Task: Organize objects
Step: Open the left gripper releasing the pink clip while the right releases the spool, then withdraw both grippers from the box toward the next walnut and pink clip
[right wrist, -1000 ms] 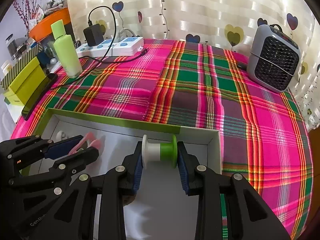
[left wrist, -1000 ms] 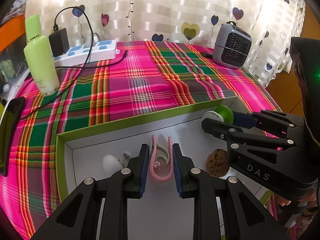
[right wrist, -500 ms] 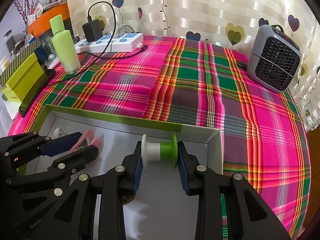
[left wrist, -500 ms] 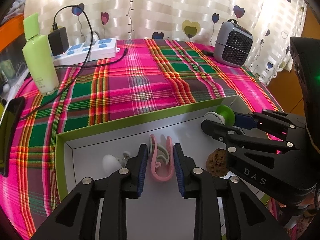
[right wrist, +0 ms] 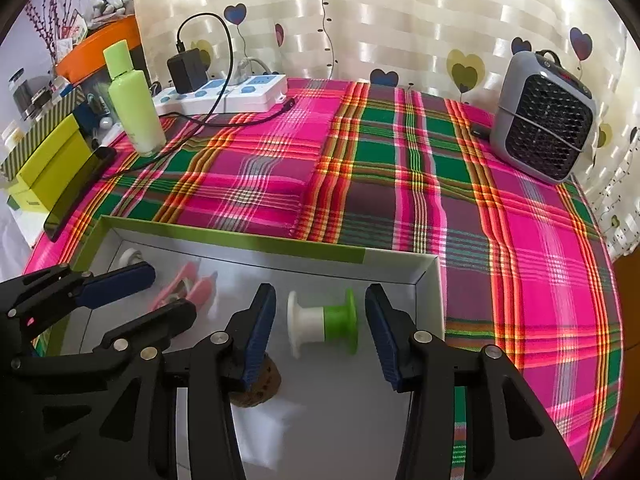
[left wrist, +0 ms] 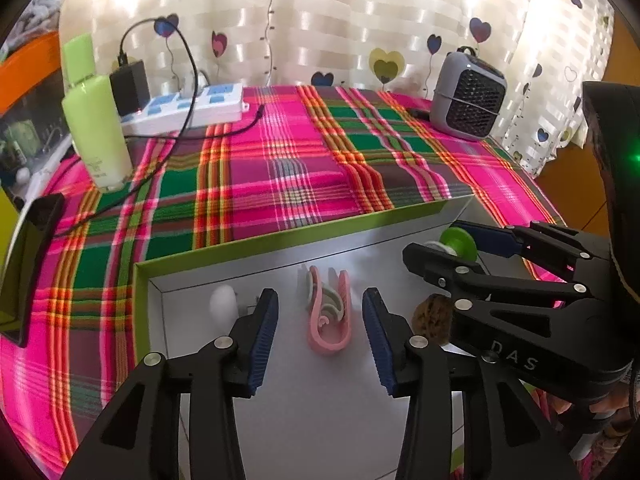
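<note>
A shallow white box with a green rim (left wrist: 280,240) (right wrist: 240,240) lies on the plaid cloth. On its floor rests a pink and white clip (left wrist: 328,312) (right wrist: 200,286). My left gripper (left wrist: 320,308) (right wrist: 160,292) straddles it with jaws opening and both pads clear of the clip. A white and green spool (right wrist: 324,322) (left wrist: 456,240) lies on its side near the box's right wall. My right gripper (right wrist: 320,304) (left wrist: 452,248) stands around it, jaws opening, with a gap at each end of the spool.
Also in the box are a brown rough ball (left wrist: 434,316) (right wrist: 260,388) and a small white piece (left wrist: 222,304). On the cloth behind stand a green bottle (right wrist: 136,108), a power strip (right wrist: 228,96) with a cabled charger, a grey heater (right wrist: 544,120) and a dark phone (right wrist: 76,192).
Both grippers have opened where they stood. The clip and the spool, gripped before, now lie free on the box floor between the spread pads.
</note>
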